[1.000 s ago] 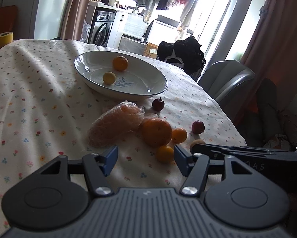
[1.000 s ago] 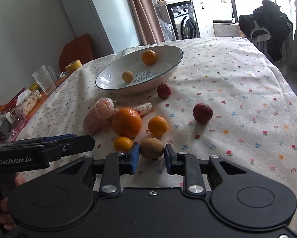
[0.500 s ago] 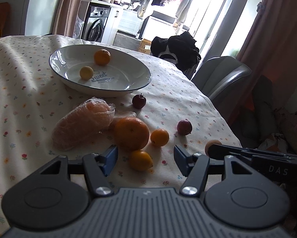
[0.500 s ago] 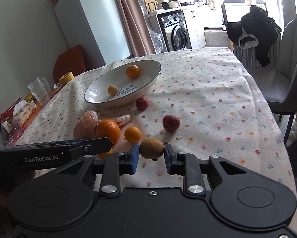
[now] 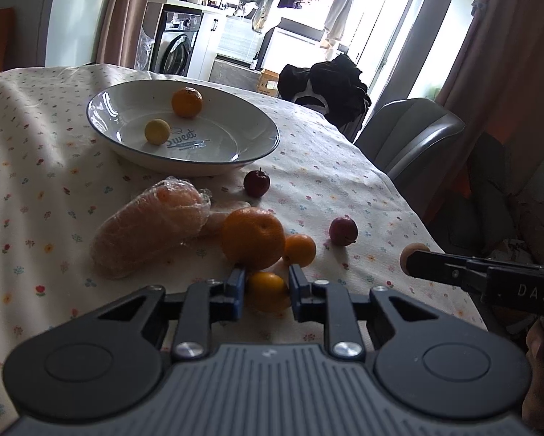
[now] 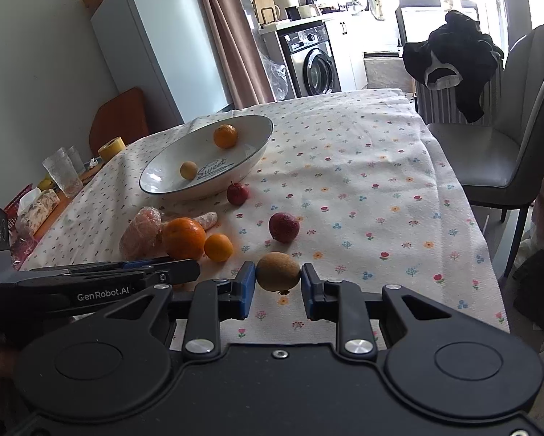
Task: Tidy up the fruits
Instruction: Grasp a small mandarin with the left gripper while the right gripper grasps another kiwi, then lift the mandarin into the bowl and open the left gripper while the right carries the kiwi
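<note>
A white bowl [image 5: 257, 145] holds an orange [image 5: 187, 102] and a small yellow fruit [image 5: 157, 131]. On the cloth lie a big orange [image 5: 253, 238], a small orange [image 5: 301, 249], two dark red fruits [image 5: 256, 183] [image 5: 342, 230] and a plastic-wrapped fruit [image 5: 152, 225]. My left gripper [image 5: 265, 289] is shut on a small yellow-orange fruit [image 5: 266, 290] at the table surface. My right gripper [image 6: 277, 283] is shut on a brown kiwi [image 6: 277, 271] and holds it above the cloth; it also shows in the left wrist view [image 5: 410, 254].
The bowl also shows in the right wrist view [image 6: 261, 141]. A grey chair [image 6: 497, 167] stands at the table's right edge. Glasses [image 6: 63, 170], a yellow tape roll [image 6: 111, 146] and packets [image 6: 36, 207] sit at the far left.
My left gripper has closed from open onto the small yellow-orange fruit. My right gripper has lifted and drawn back with the kiwi in it.
</note>
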Available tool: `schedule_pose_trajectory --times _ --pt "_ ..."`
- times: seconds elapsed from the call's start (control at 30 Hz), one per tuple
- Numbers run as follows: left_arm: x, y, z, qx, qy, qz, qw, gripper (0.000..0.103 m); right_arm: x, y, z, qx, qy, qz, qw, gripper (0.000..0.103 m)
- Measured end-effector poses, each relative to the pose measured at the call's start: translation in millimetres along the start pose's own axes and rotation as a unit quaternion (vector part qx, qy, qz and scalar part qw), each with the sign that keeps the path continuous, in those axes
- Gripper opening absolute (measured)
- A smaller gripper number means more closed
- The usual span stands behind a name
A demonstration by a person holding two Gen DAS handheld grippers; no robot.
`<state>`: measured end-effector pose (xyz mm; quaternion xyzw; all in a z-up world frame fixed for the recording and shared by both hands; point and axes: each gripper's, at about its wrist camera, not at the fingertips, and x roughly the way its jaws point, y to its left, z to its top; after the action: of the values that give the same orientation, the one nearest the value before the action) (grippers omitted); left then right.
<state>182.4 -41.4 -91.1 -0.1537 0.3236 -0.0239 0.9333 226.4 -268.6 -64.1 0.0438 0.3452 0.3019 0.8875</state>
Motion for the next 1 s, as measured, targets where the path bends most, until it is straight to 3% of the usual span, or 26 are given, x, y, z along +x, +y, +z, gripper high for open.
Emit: schedule_pose_trajectory --times 0.47,1.0 --pt "-32.0 1.2 26.7 0.002 -0.044 -0.011 0.999 0.023 -8.2 18.0 21.9 -0.025 -0.017 0.004 1.0 0.026" --pt "-31.4 18.5 49.2 -0.006 -0.055 -0.012 0.9984 0.023 2.7 31.3 42.1 -0.023 -0.025 0.013 0.999 0.025"
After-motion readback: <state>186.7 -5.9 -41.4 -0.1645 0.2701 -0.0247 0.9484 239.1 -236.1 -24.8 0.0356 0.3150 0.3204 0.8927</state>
